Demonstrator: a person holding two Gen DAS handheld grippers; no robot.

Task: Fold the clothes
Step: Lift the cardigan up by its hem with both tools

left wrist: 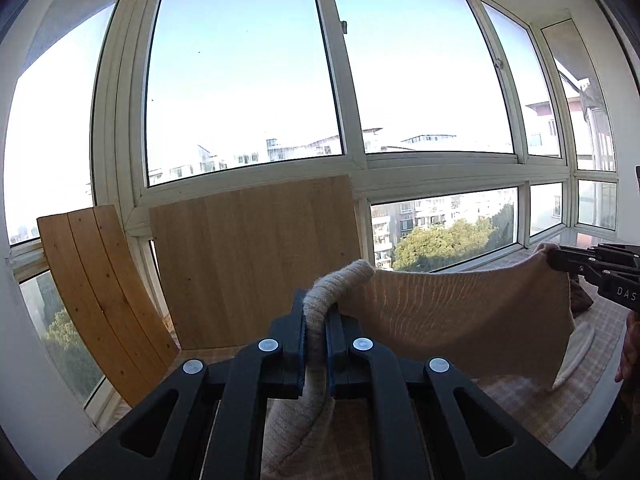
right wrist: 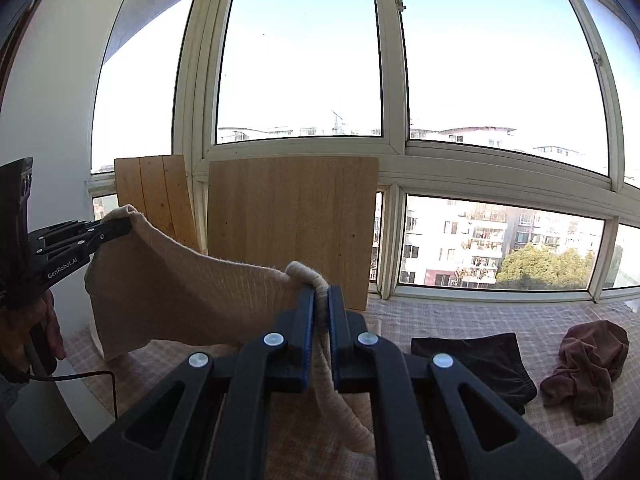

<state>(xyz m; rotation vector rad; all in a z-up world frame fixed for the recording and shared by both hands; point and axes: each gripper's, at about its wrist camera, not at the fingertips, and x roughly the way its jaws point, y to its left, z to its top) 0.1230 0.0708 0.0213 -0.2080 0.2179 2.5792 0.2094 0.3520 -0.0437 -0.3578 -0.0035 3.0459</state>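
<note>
A beige knitted garment [left wrist: 448, 320] hangs stretched in the air between both grippers, above the checked cloth surface [left wrist: 532, 404]. My left gripper [left wrist: 316, 312] is shut on one bunched corner of it. In the right wrist view my right gripper [right wrist: 320, 300] is shut on the other corner, and the beige knitted garment [right wrist: 180, 292] sags from there to the left gripper [right wrist: 116, 229]. The right gripper [left wrist: 554, 258] shows at the right edge of the left wrist view, holding the far corner. The garment's lower part droops under both grippers.
Two wooden boards [right wrist: 292, 224] lean against the window frame ahead. On the checked cloth [right wrist: 480, 316] lie a folded dark garment [right wrist: 476, 364] and a crumpled brown garment [right wrist: 588, 364]. A hand [right wrist: 54, 328] and a cable [right wrist: 80, 378] are at the left edge.
</note>
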